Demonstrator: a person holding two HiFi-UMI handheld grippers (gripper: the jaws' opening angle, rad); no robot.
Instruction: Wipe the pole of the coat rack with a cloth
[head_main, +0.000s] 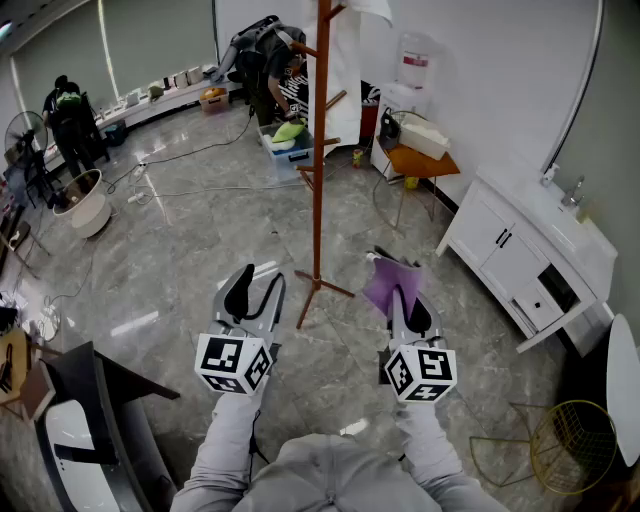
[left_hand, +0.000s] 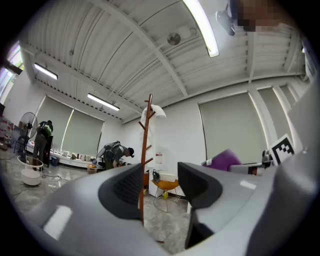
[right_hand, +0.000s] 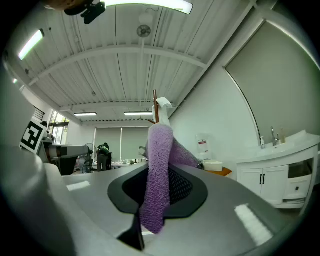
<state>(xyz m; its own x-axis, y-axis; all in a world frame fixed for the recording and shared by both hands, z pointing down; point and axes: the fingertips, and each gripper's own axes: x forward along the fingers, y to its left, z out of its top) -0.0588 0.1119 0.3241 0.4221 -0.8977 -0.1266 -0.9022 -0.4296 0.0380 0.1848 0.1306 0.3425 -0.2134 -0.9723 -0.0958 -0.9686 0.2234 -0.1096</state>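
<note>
Left hand-held gripper (head_main: 256, 290) hovers low over the grey stone floor (head_main: 190, 260), its jaws spread apart with nothing between them. Through its own view the gap frames the distant pole and the room behind it. Far off to the left, a person (head_main: 65, 112) stands near a floor fan (head_main: 25, 135), and a white tub (head_main: 88, 205) sits on the floor just beside them. A long table (head_main: 150, 100) runs along the window wall, carrying a row of small items too small to make out. Further right, another person (head_main: 272, 58) bends over next to a box (head_main: 290, 148) on the floor.

Between the two tools and a little ahead of them stands the coat rack (head_main: 319, 150), upright on its splayed feet. Its reddish-brown pole rises straight up, with short pegs branching off and a white garment (head_main: 345, 60) hanging near the top. Neither tool touches the pole.

To the right of the rack's base, the right hand-held gripper (head_main: 400, 298) is clenched on a purple cloth (head_main: 390, 283). In its own view, the fuzzy fabric is pinched between the black pads and sticks up above them. The cloth is close to the rack's feet but apart from the pole.

Beyond it sit a small orange side table (head_main: 425, 162) bearing a white box (head_main: 425, 138), and a water dispenser (head_main: 412, 65) against the wall. A white cabinet (head_main: 520, 250) with a sink stands along the right wall, and a gold wire basket (head_main: 572, 445) is at the lower right.
</note>
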